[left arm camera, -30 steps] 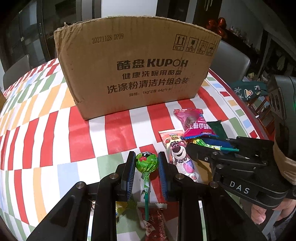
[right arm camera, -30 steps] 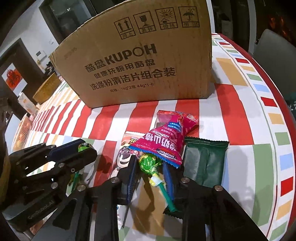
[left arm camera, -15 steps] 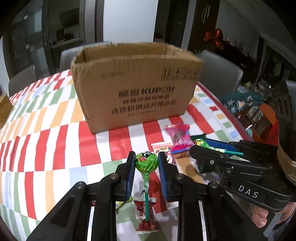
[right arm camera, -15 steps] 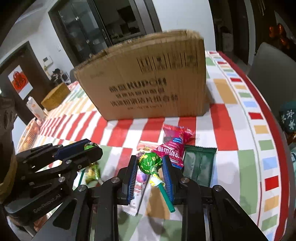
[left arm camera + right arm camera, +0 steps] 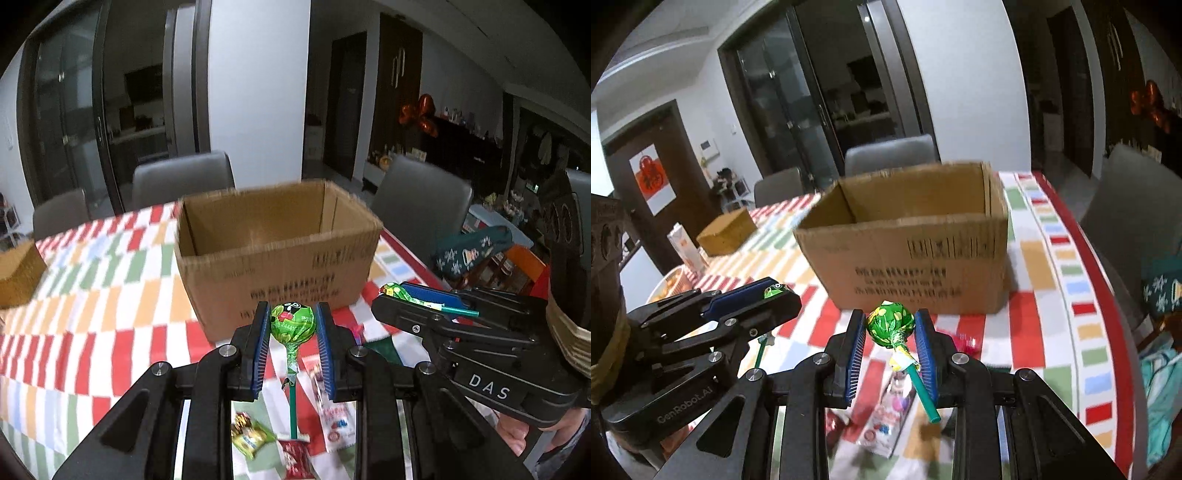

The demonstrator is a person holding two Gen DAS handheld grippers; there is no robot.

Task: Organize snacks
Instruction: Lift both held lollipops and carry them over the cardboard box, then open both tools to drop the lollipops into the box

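Open-topped brown cardboard box [image 5: 280,251] stands on the table with the red, green and orange checked cloth [image 5: 92,302]. Visible interior walls bare; the box floor is hidden by the near wall, contents cannot be told.

Left gripper [image 5: 291,326]: blue-padded jaws closed to a narrow gap on the head of a green-wrapped lollipop [image 5: 291,325], stick hanging down.

Right gripper [image 5: 891,328]: jaws likewise clamped on a second green-wrapped lollipop with yellow spots [image 5: 891,325], teal stick angled down-right.

Both held above the cloth, in front of the box. Loose snack packets [image 5: 255,435] lie on the cloth below.
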